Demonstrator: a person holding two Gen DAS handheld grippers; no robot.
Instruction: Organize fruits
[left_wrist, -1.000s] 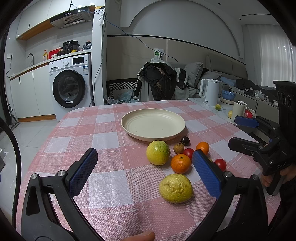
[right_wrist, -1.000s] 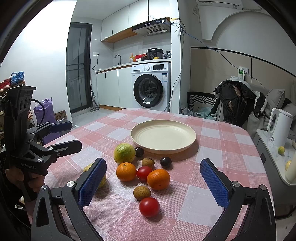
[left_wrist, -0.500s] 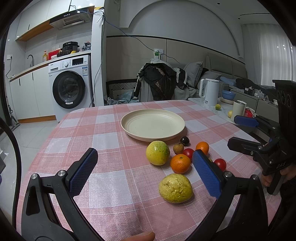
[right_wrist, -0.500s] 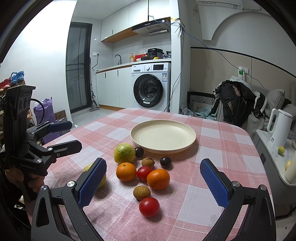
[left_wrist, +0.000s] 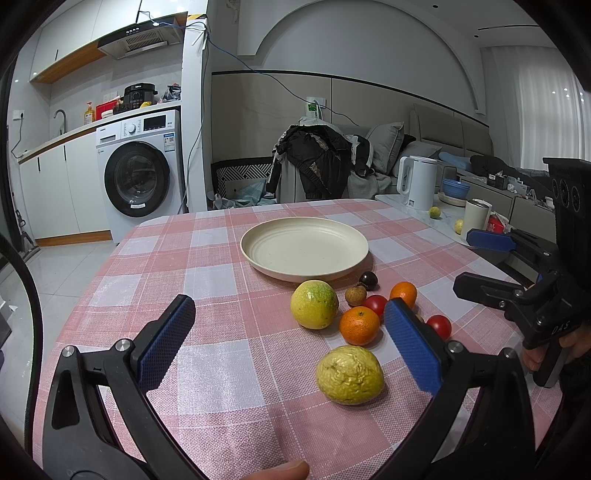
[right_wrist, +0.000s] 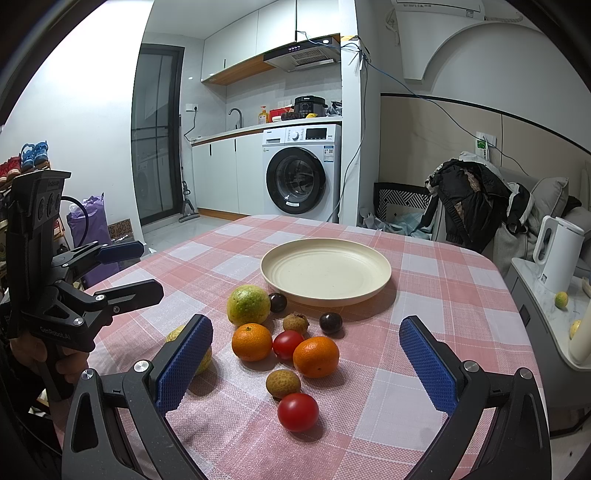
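A cream plate (left_wrist: 304, 245) (right_wrist: 325, 271) sits bare on the pink checked tablecloth. In front of it lie a green-yellow citrus (left_wrist: 314, 304) (right_wrist: 248, 304), a wrinkled yellow fruit (left_wrist: 349, 374), two oranges (right_wrist: 251, 341) (right_wrist: 316, 356), two red tomatoes (right_wrist: 298, 411) (right_wrist: 287, 344), dark plums (right_wrist: 330, 322) and brown lychees (right_wrist: 283, 383). My left gripper (left_wrist: 291, 343) is open just short of the wrinkled fruit. My right gripper (right_wrist: 304, 365) is open, hovering over the near fruits. Each holds nothing.
The table's right edge borders a marble side counter with a white kettle (left_wrist: 417, 182) (right_wrist: 557, 253) and small limes. A chair piled with dark clothes (left_wrist: 317, 162) stands beyond the far edge. A washing machine (right_wrist: 303, 171) stands at the back.
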